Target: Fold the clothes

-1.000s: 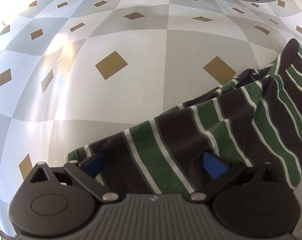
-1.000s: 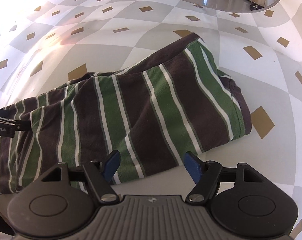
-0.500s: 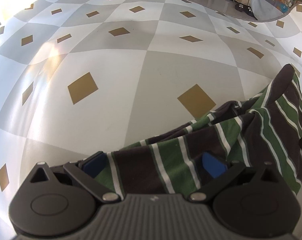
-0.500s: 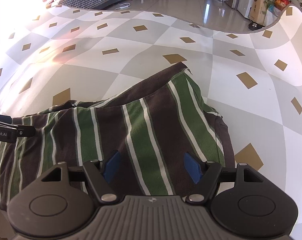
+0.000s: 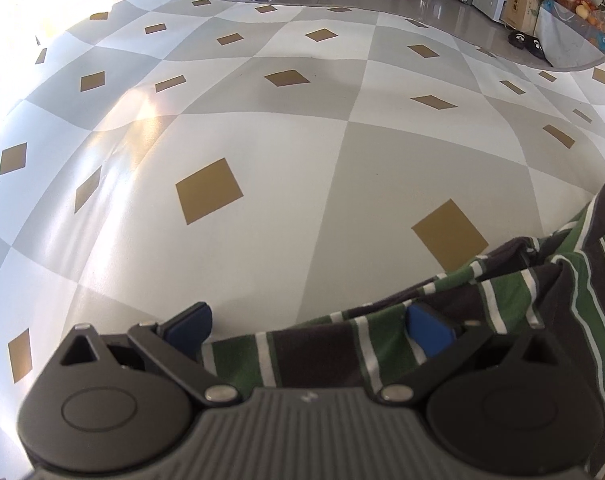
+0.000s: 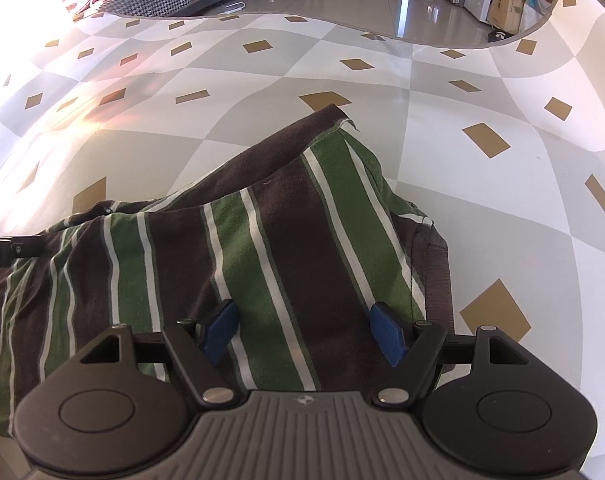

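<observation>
Both claws stand wide: your left claw (image 5: 306, 328) straddles the striped shirt's (image 6: 262, 248) near edge, your right claw (image 6: 302, 332) hovers over its middle, on the checked worktop (image 5: 262, 140). Mid-fold, by my judgement; close on cloth only once an edge sits between the pads.

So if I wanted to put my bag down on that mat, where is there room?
Plenty: the checkered mat lies bare left of and beyond the striped shirt, and right of its sleeve. It is crowded only near both grippers, where the shirt lies.
</observation>
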`<state>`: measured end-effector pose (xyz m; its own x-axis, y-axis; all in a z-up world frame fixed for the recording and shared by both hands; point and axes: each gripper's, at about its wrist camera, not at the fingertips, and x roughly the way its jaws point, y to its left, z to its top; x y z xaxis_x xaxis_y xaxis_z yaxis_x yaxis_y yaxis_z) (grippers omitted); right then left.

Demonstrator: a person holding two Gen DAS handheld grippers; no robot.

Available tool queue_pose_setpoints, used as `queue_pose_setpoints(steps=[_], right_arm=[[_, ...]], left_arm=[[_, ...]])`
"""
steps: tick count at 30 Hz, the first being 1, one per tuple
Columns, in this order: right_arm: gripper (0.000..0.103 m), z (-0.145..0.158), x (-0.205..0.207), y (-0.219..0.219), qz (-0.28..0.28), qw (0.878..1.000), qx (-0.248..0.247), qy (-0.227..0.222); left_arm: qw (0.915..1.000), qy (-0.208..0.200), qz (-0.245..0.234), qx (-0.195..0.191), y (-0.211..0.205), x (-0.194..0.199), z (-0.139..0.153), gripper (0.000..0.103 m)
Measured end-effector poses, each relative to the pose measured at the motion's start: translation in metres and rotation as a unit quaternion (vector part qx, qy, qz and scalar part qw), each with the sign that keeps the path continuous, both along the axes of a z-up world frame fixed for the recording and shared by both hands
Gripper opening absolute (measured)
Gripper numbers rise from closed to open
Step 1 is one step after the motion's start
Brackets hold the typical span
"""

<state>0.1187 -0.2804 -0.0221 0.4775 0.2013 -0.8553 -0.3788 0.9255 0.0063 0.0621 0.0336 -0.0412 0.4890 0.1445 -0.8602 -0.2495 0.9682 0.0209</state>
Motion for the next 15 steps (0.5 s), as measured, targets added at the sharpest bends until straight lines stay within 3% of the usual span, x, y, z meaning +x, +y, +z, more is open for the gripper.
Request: queue_pose_setpoints(steps=[5,15], right_arm=[[0.072,-0.001,0.002,-0.011,-0.018,1.0,0.009,0.014],[0.072,-0.001,-0.003,-0.013,-0.008,1.0,0.0,0.012]], left_arm=[[0.9998,-0.009,0.007,0.016,0.004,0.0,0.0,0.103],[0.9995,-0.004,0.031,0.007,0.009,-0.001,0.0,0.103]])
